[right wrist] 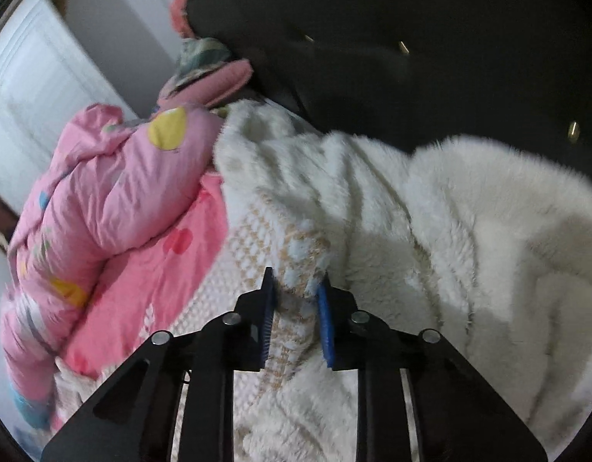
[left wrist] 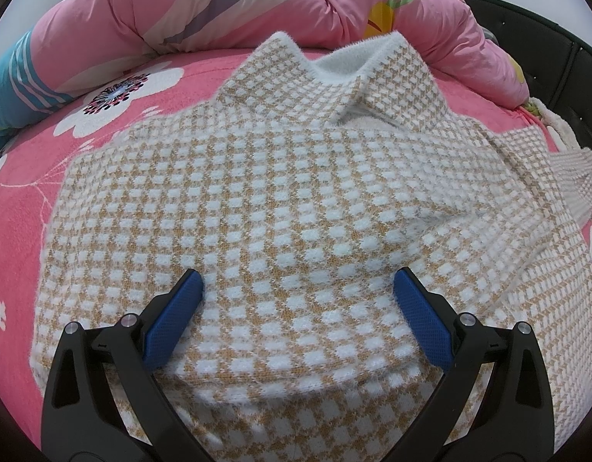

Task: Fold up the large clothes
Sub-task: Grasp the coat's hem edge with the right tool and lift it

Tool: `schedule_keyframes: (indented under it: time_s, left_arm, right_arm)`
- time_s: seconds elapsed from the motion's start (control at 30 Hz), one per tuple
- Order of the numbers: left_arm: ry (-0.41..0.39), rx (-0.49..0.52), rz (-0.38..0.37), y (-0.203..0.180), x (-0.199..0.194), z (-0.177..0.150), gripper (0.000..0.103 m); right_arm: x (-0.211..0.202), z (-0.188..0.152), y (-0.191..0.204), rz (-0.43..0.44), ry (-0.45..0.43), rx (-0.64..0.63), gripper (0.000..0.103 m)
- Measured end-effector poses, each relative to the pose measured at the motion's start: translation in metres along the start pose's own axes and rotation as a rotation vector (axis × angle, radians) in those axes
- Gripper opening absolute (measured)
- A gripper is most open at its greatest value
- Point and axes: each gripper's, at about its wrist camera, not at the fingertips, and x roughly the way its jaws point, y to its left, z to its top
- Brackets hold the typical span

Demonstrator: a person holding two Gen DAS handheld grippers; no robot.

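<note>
right gripper (right wrist: 298,288) pinches checked sweater (right wrist: 296,254) sleeve.

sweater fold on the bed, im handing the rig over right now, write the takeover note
Left gripper: open, blue pads apart over the lower body of the checked sweater, gripping nothing.
Right gripper: shut on a bunched edge of the sweater's fabric, which is pinched between its pads beside the white fleece blanket.
Sweater lies spread on the pink floral bedsheet, collar at the far end, near the pink duvet.
Done: the right side is gripped. Whether any fold is made I cannot tell.
Left: probably bring that side in over the body, then fold the rest.
</note>
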Motion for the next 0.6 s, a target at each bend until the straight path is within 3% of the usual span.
schedule_keyframes:
  time_s: [0.27, 0.6]
  left_arm:
    - [-0.001, 0.0, -0.001, -0.001, 0.0, 0.0, 0.097]
    - [-0.004, 0.0, -0.003, 0.0, 0.0, 0.0, 0.097]
  right_arm:
    - [-0.059, -0.001, 0.065, 0.076, -0.101, -0.156, 0.016]
    - [-0.157, -0.017, 0.177, 0.263, -0.216, -0.362, 0.015]
